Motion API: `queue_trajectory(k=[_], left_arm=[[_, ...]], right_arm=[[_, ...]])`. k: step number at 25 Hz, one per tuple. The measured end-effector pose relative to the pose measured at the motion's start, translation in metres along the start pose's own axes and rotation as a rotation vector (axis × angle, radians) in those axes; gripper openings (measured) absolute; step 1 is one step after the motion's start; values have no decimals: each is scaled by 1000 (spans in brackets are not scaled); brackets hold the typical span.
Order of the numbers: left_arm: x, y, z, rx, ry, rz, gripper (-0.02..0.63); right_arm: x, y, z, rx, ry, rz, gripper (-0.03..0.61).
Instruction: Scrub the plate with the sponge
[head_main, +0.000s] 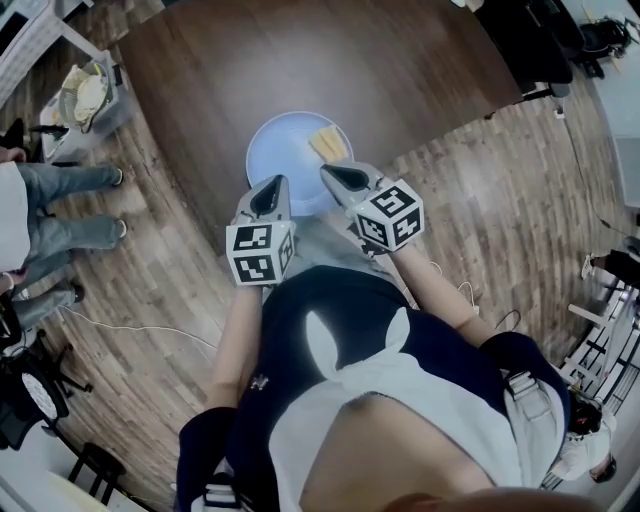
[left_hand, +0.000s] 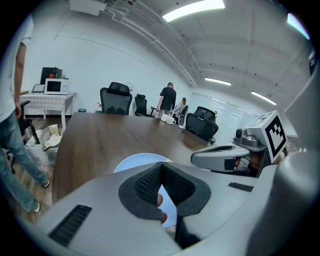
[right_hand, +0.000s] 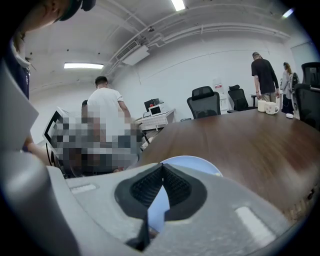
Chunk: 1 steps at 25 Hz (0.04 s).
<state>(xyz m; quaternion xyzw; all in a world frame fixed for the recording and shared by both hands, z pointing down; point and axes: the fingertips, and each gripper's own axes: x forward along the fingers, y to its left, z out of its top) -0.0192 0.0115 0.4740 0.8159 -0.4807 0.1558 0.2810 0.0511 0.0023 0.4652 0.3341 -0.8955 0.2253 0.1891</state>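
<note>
Hovering side by side at the near edge of the dark brown wooden surface (head_main: 230, 70), both hand-held grey grippers point at the round pale blue plate (head_main: 285, 150), and neither has anything in its grasp. The left gripper (head_main: 276, 184) sits over the plate's near rim. In the left gripper view its black ribbed fingers (left_hand: 146, 183) are pressed together at the tips, with only the blue of the plate showing through the narrow wedge behind them. The right gripper (head_main: 330, 172) is just beside it, its tip over the plate's near right part, close to the yellow rectangular sponge (head_main: 329, 143) but apart from it. Its fingers (right_hand: 145, 186) are closed tip to tip as well, on nothing. The sponge lies flat on the far right part of the plate, untouched, and the plate rests near the edge of the surface closest to the person. Whether either tip touches the plate cannot be told. Seen from the left gripper, the right gripper's grey body and black-and-white marker cube (left_hand: 274, 134) show off to the right. Black office chairs (left_hand: 116, 94) stand at the far side of the surface, a white microwave (left_hand: 56, 86) sits on a side table, and a standing person in a dark shirt (left_hand: 169, 99) is at the far end of the room.
</note>
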Motion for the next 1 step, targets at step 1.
queue_trajectory(k=[1], left_arm=[[-3, 1, -3, -5, 5, -1, 3]], right_arm=[[0, 4, -2, -1, 3, 1, -2]])
